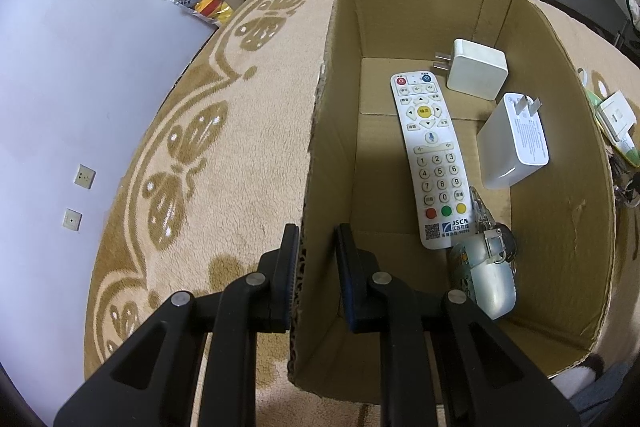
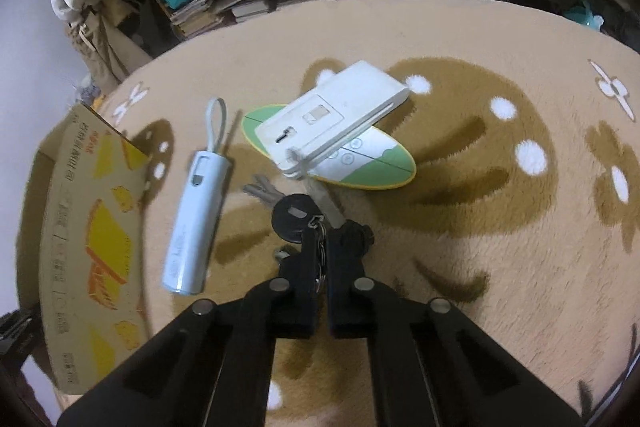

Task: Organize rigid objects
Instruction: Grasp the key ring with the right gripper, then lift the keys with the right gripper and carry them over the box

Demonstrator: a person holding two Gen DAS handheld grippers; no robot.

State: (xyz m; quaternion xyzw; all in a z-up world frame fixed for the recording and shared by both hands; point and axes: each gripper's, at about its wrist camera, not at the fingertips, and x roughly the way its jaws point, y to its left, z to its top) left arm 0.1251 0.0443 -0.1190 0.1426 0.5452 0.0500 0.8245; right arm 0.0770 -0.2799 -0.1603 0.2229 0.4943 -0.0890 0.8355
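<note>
Left wrist view first: the left gripper [image 1: 316,251] is pinching the near-left wall of the cardboard box [image 1: 340,155], one finger outside, one inside, steadying it. The box stands open-topped on the patterned rug [image 1: 224,131]. Inside lie a white remote [image 1: 434,163], long axis running away from the gripper, two white plug adapters [image 1: 476,69] [image 1: 516,143] along the right side, and a clear mouse-like gadget [image 1: 486,273] in the near corner. So the drop zone sits just right of this gripper, and there's bare floor in the box left of the remote

Over to the right wrist view: the right gripper [image 2: 318,247] is pressed together on the ring of a key bunch [image 2: 296,217], right at its fingertips. The dark round fob and silver keys fan out ahead of the tips, apparently resting on the rug. The box's printed side [image 2: 92,235] lies to the left of this gripper, so the carry looks like a lift and a swing leftward over the rim. Left behind on the rug: a pale blue cylinder with a loop strap [image 2: 196,215], lengthwise toward the gripper, and a white flat device [image 2: 332,115] stacked across a green-and-white oval one [image 2: 368,167]. The keys will dangle and swing
</note>
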